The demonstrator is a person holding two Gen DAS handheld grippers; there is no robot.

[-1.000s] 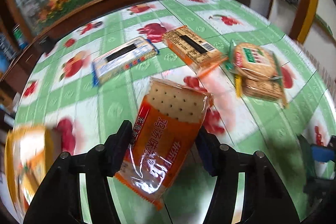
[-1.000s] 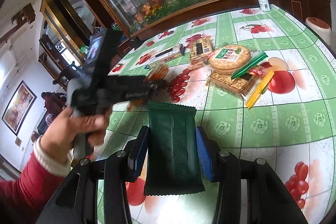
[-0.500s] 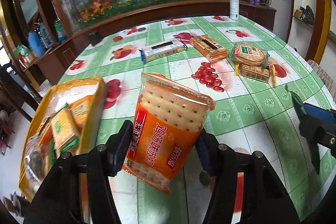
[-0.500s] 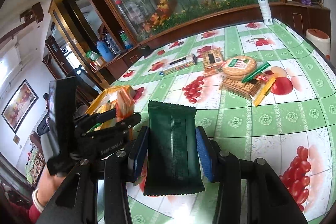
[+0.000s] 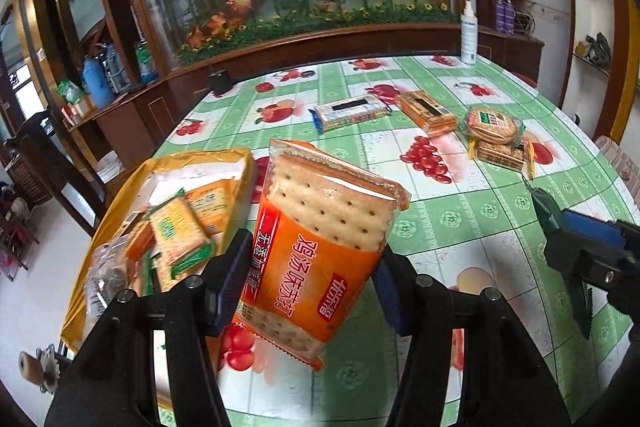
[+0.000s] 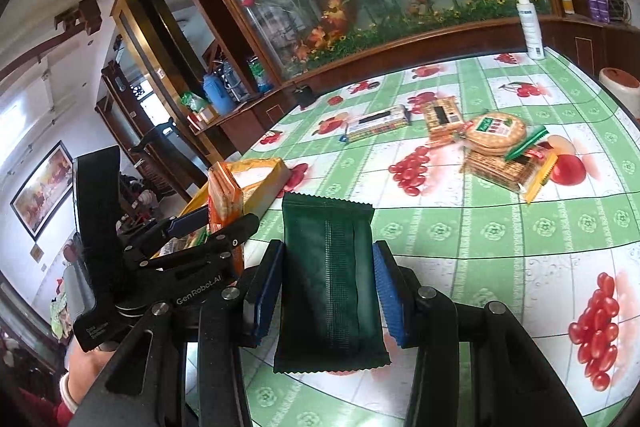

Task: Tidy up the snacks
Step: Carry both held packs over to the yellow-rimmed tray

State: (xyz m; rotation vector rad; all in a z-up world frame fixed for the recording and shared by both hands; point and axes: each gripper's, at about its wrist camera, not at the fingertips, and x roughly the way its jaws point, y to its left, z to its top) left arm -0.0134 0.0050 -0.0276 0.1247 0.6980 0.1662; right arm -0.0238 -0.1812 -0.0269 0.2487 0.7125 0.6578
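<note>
The left claw (image 5: 304, 291) clenched an orange cracker packet (image 5: 320, 251), the right claw (image 6: 326, 291) a green packet (image 6: 328, 279); either might slip short of the yellow bag (image 5: 168, 203) at nine o'clock.

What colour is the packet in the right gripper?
Dark green packet, plain with serrated ends, held by the right gripper; clearest in the right wrist view.

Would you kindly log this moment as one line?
left tool: holds orange cracker pack | right tool: holds green packet | yellow box: beside left tool
</note>
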